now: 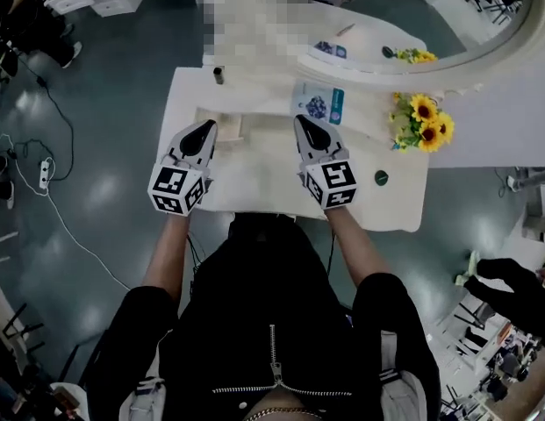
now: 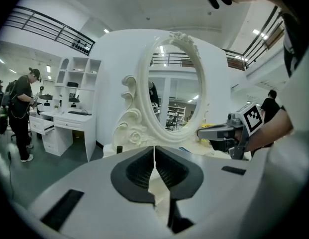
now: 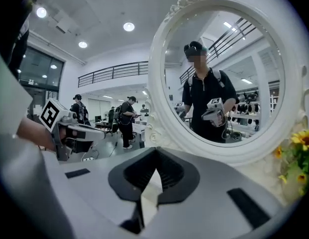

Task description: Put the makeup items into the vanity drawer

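Note:
Both grippers hover side by side over the white vanity table (image 1: 254, 178). My left gripper (image 1: 206, 126) (image 2: 154, 151) is shut, its pads meeting with nothing between them. My right gripper (image 1: 304, 121) (image 3: 155, 153) is shut and empty too. A tan box-like opening (image 1: 226, 126), perhaps the drawer, lies just right of the left gripper's tip. A blue-and-white packet (image 1: 319, 104) lies just beyond the right gripper. A small dark bottle (image 1: 218, 74) (image 2: 119, 149) stands at the table's far left. A dark round item (image 1: 381, 177) sits to the right.
An ornate white oval mirror (image 2: 144, 83) (image 3: 159, 83) rises at the table's back. Sunflowers (image 1: 423, 121) (image 3: 301, 148) stand at the right. Each gripper shows in the other's view: the right gripper (image 2: 219, 132), the left gripper (image 3: 79, 132). People stand at desks in the background.

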The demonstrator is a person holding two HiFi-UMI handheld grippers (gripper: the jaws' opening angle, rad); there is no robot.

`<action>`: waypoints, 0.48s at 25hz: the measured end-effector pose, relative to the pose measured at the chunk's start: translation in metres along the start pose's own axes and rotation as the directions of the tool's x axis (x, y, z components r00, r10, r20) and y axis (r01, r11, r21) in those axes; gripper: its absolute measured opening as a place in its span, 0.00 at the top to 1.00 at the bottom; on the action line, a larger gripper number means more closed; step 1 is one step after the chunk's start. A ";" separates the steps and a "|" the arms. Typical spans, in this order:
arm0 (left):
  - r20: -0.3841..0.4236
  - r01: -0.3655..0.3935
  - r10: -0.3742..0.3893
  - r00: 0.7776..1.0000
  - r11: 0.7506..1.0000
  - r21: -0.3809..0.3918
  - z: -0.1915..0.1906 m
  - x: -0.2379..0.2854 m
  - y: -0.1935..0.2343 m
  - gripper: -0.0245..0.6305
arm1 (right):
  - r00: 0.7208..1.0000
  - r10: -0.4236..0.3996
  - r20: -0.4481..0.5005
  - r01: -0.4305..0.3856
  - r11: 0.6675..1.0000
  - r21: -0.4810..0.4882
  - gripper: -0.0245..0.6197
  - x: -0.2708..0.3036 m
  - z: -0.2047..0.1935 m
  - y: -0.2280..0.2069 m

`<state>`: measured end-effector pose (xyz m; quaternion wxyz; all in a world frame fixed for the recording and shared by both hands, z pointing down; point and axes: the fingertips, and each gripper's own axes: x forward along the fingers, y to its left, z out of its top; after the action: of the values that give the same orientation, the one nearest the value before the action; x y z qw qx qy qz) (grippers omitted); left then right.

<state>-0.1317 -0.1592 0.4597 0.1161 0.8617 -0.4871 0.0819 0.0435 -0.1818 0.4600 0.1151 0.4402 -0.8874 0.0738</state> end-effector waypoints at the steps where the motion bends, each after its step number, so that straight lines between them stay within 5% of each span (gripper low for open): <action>1: -0.004 0.021 -0.021 1.000 1.000 0.004 0.000 0.005 -0.008 0.92 | 1.000 -0.023 -0.004 0.023 1.000 0.008 0.95 -0.010 -0.004 -0.007; 12: -0.049 0.210 -0.208 0.977 0.977 0.035 -0.009 0.062 -0.103 0.92 | 0.973 -0.226 -0.036 0.228 0.970 0.081 0.95 -0.109 -0.041 -0.079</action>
<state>-0.0119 -0.1556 0.4719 0.1177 0.9082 -0.3894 0.0985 0.1763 -0.1362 0.4720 0.1157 0.5423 -0.8257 0.1037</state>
